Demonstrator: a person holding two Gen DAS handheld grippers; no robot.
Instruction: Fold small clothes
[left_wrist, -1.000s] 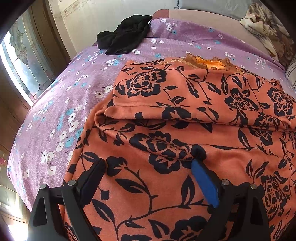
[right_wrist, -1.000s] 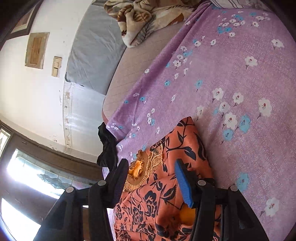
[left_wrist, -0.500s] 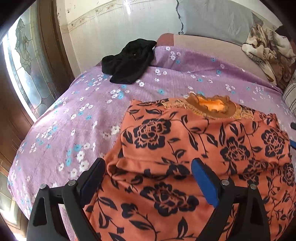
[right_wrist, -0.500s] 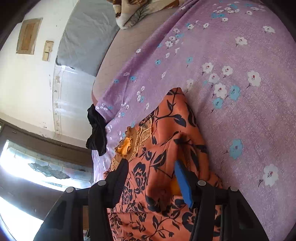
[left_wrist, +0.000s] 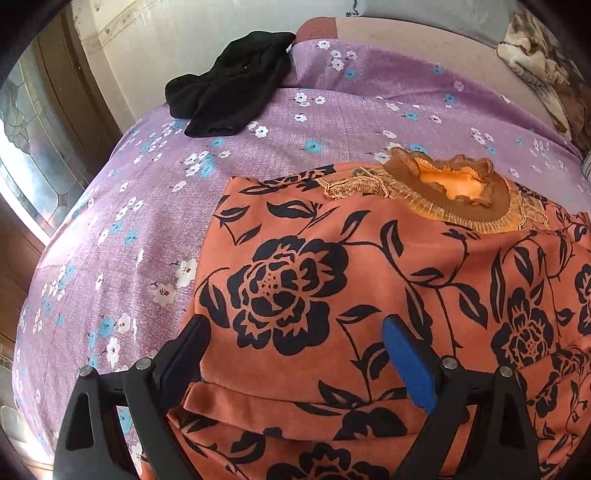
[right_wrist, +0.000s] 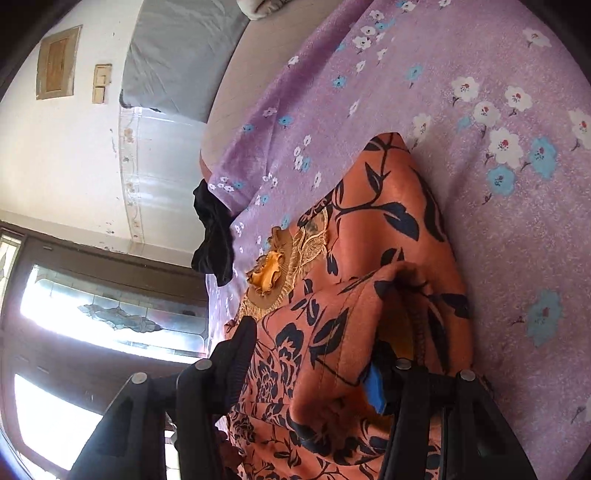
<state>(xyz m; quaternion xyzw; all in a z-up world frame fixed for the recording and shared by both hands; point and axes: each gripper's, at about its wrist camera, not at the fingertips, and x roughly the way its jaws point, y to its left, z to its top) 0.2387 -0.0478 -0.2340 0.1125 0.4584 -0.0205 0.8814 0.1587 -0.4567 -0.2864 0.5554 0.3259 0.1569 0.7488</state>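
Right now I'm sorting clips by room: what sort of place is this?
Most likely a home bedroom: a bed under a purple floral sheet, a crumpled blanket at its far end, and a stained-glass window beside it. An orange floral garment lies on the bed.

Home bedroom: floral-sheeted bed

left gripper: black frame; blue finger pads; silver screws | right gripper: black; ribbed finger; blue pad
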